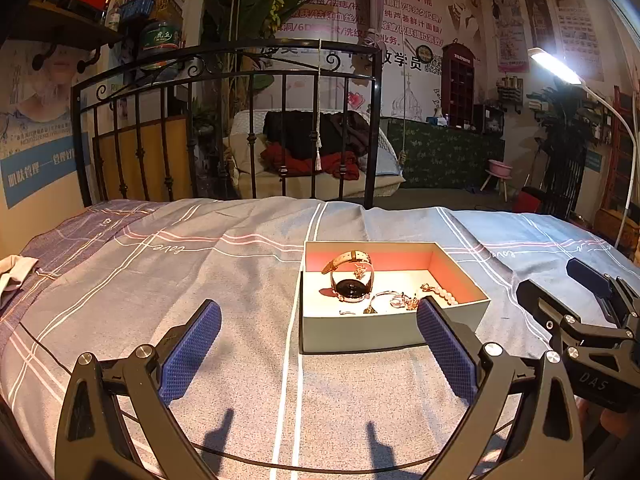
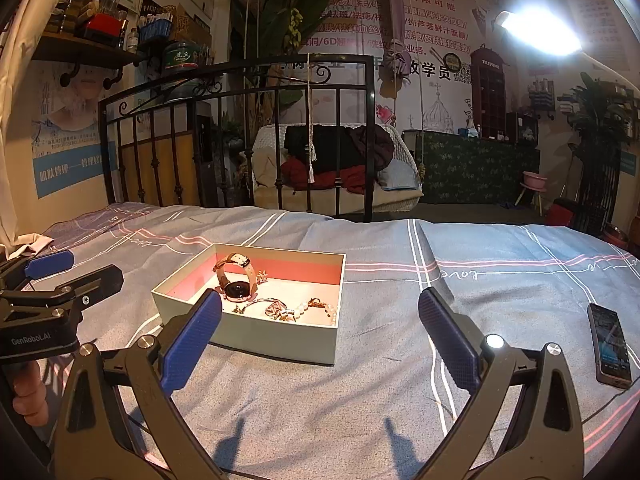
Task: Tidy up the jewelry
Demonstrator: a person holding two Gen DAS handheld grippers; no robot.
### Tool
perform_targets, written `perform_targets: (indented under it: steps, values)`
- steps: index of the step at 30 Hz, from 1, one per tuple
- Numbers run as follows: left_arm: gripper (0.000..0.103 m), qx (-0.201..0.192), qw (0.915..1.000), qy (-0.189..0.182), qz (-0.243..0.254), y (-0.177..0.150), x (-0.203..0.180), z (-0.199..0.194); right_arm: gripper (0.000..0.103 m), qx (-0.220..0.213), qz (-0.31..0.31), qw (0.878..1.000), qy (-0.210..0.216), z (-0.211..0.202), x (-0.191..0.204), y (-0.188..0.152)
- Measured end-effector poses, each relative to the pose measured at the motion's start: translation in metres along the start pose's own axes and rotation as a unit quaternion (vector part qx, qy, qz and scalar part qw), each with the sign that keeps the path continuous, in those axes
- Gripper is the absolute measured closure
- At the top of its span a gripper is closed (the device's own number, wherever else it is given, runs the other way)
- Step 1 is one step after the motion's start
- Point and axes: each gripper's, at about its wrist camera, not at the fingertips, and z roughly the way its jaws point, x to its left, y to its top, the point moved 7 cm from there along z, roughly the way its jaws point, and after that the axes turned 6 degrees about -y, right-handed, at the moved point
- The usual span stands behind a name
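An open pale box (image 1: 384, 330) with a pink inner wall sits on the bed; it also shows in the right wrist view (image 2: 280, 338). Inside lie a watch (image 1: 352, 286) with a tan strap, a pearl bracelet (image 1: 442, 293), rings and small gold pieces (image 1: 400, 301). The watch (image 2: 236, 286) and pearl bracelet (image 2: 330, 309) show in the right wrist view too. My left gripper (image 1: 318, 322) is open and empty, just short of the box's near-left side. My right gripper (image 2: 320, 312) is open and empty, near the box's right side.
A striped grey-blue bedspread (image 1: 200, 272) covers the bed. A black iron bed frame (image 1: 224, 120) stands at the far edge. A phone (image 2: 610, 344) lies on the bed at the right. A bright lamp (image 2: 540, 32) hangs over the right side.
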Motion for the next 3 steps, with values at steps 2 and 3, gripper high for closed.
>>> perform_targets:
  steps: [2, 3]
  values:
    - [0.007, 0.000, 1.0000, 0.000, -0.002, -0.0003, 0.0007, 0.0002, 0.006, 0.000, 0.000, 1.000, 0.000, 0.0002, 0.0000, 0.0002]
    - [0.007, 0.002, 1.0000, 0.000, 0.001, -0.0003, 0.0004, 0.0008, 0.006, 0.000, 0.000, 1.000, 0.000, 0.0001, 0.0000, 0.0001]
